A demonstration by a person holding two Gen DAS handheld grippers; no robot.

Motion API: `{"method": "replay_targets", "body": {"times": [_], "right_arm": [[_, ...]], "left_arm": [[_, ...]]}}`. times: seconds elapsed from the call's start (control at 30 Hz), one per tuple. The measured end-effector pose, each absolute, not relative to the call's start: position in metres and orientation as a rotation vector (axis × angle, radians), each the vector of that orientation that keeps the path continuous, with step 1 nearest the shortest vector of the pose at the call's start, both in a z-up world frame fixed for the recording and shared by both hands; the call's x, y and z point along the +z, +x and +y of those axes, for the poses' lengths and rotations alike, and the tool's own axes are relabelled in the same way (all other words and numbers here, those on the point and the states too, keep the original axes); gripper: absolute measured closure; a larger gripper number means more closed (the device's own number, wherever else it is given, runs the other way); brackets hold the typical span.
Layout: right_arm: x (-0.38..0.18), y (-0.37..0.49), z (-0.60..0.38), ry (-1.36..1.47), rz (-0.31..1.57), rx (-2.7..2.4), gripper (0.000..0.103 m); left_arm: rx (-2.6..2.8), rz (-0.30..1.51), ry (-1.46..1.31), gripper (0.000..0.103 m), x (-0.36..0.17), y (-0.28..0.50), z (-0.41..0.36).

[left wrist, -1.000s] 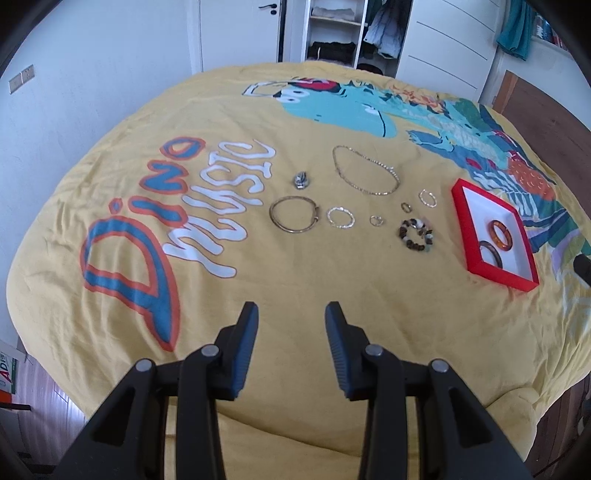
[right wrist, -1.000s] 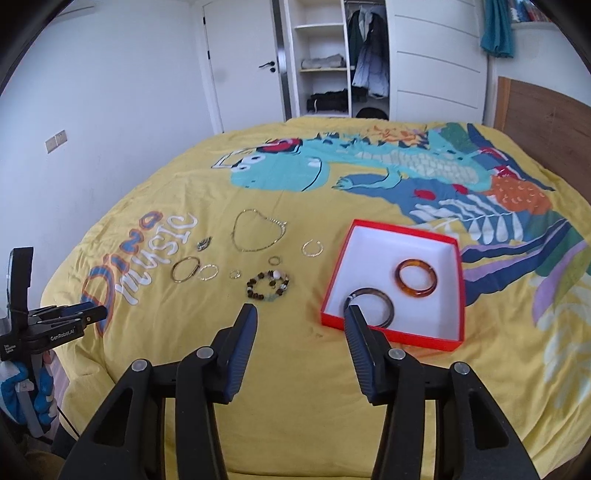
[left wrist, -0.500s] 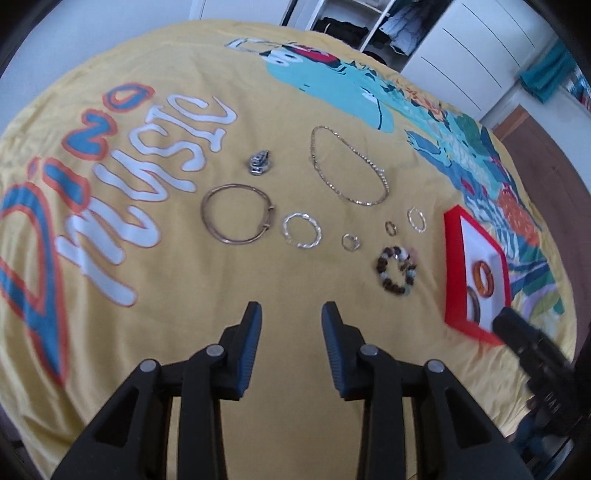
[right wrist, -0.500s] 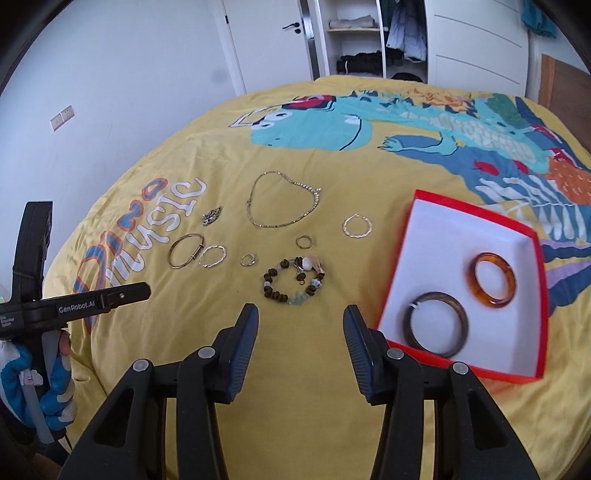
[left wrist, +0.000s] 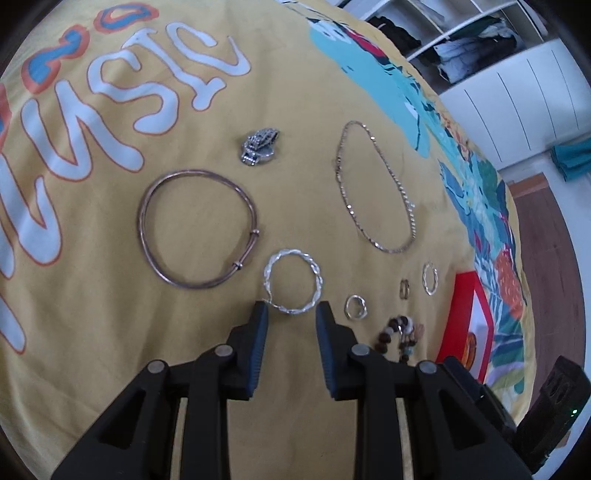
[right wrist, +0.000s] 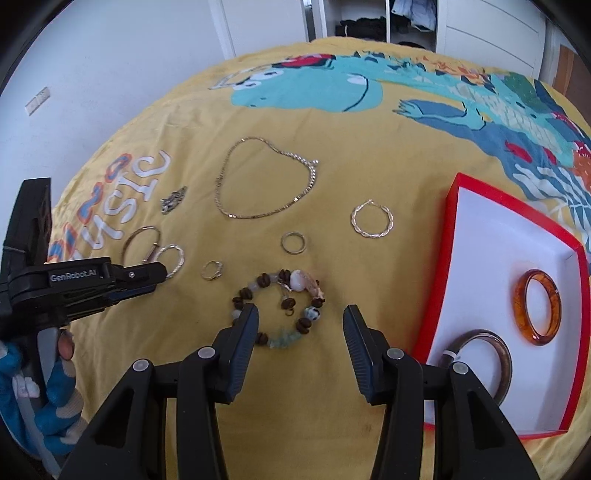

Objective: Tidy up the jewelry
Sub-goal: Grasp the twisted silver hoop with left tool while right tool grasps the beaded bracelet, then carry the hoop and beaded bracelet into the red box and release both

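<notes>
Jewelry lies on a yellow bedspread. My left gripper (left wrist: 291, 308) is open, its tips on either side of the near edge of a twisted silver hoop (left wrist: 314, 272). A copper bangle (left wrist: 147, 199), a silver brooch (left wrist: 260, 146), a chain necklace (left wrist: 373, 140), small rings (left wrist: 356, 306) and a second hoop (left wrist: 430, 278) lie around. My right gripper (right wrist: 301, 314) is open, just over a beaded bracelet (right wrist: 264, 280). The red tray (right wrist: 458, 192) at right holds an amber bangle (right wrist: 521, 291) and a dark bangle (right wrist: 504, 354).
The left gripper (right wrist: 147, 277) shows in the right wrist view at the far left, held by a gloved hand (right wrist: 55, 380). The right gripper body (left wrist: 554, 402) shows at lower right in the left wrist view. A wardrobe (right wrist: 369, 22) and white walls lie beyond the bed.
Both grippers have moved forward and down toward the bed. The left one has closed in on the twisted hoop, the right one on the beaded bracelet. Both stay open.
</notes>
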State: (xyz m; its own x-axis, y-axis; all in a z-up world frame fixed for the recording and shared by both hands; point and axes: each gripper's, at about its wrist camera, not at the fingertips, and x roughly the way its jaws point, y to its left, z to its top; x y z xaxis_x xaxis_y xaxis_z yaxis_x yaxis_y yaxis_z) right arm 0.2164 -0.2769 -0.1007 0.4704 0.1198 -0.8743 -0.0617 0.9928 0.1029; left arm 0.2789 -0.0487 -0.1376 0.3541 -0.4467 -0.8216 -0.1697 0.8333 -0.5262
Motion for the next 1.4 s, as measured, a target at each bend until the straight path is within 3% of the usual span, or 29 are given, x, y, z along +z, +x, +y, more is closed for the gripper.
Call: {"method": "replay_targets", "body": {"times": [0.23, 0.43, 0.5, 0.57, 0.6, 0.97, 1.4], "right_arm": [[-0.124, 0.234, -0.274, 0.048, 1.143, 0.086, 0.056], [-0.145, 0.246, -0.270, 0.044, 1.199, 0.078, 0.064], [-0.148, 0.247, -0.270, 0.058, 1.199, 0.075, 0.069], [-0.148, 0.246, -0.269, 0.064, 1.193, 0.076, 0.085], [-0.148, 0.245, -0.266, 0.057, 1.190, 0.080, 0.087], [-0.131, 0.224, -0.265, 0.063, 1.118, 0.096, 0.089], [-0.058, 0.188, -0.261, 0.054, 0.988, 0.103, 0.089]], "left_arm": [[-0.137, 1.238, -0.668, 0.078, -0.151, 0.290, -0.047], [-0.033, 1.274, -0.684, 0.090, -0.156, 0.294, -0.050], [-0.005, 1.277, -0.680, 0.093, -0.157, 0.294, -0.052], [0.003, 1.271, -0.635, 0.094, -0.156, 0.295, -0.057], [0.005, 1.267, -0.618, 0.096, -0.155, 0.295, -0.059], [-0.081, 1.189, -0.412, 0.099, -0.136, 0.272, -0.068], [-0.074, 1.119, -0.341, 0.099, -0.087, 0.229, -0.044]]}}
